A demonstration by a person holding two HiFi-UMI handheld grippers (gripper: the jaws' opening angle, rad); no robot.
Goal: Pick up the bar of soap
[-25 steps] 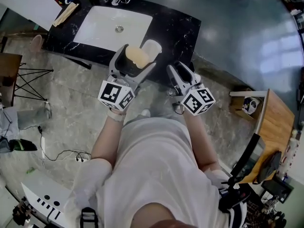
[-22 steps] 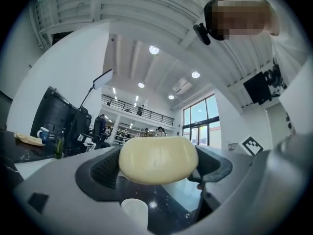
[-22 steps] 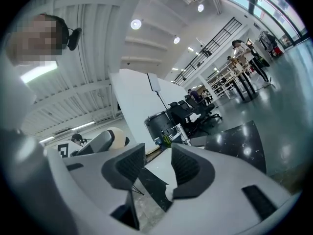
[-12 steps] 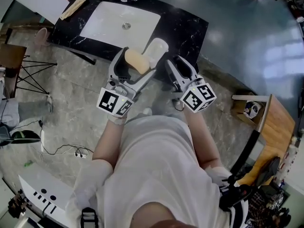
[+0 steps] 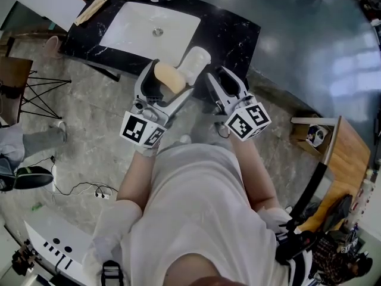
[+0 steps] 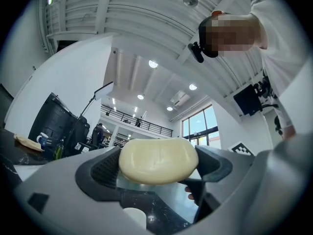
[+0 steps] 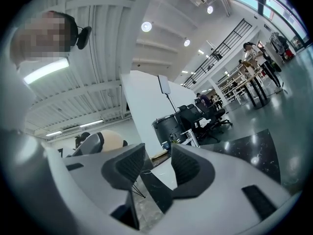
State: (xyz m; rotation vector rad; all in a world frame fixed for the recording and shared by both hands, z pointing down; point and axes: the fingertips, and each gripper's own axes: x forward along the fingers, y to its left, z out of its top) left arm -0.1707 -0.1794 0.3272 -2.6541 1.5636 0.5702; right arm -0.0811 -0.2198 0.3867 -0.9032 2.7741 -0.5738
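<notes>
one weak squeeze could have dropped the slick soap (image 6: 156, 159) the left gripper (image 6: 157, 169) pinched; right gripper (image 7: 157, 166) gaped slightly, empty.

One soap bar (image 6: 157, 160); left gripper (image 5: 167, 81) plus right gripper (image 5: 219, 80), two; one sink (image 5: 136, 28)

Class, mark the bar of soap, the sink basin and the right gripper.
bar of soap (image 6: 157, 160): left gripper view, middle of its front face.
sink basin (image 5: 134, 28): head view, bare floor beside the drain.
right gripper (image 7: 156, 158): right gripper view, midway between its fingertips.
</notes>
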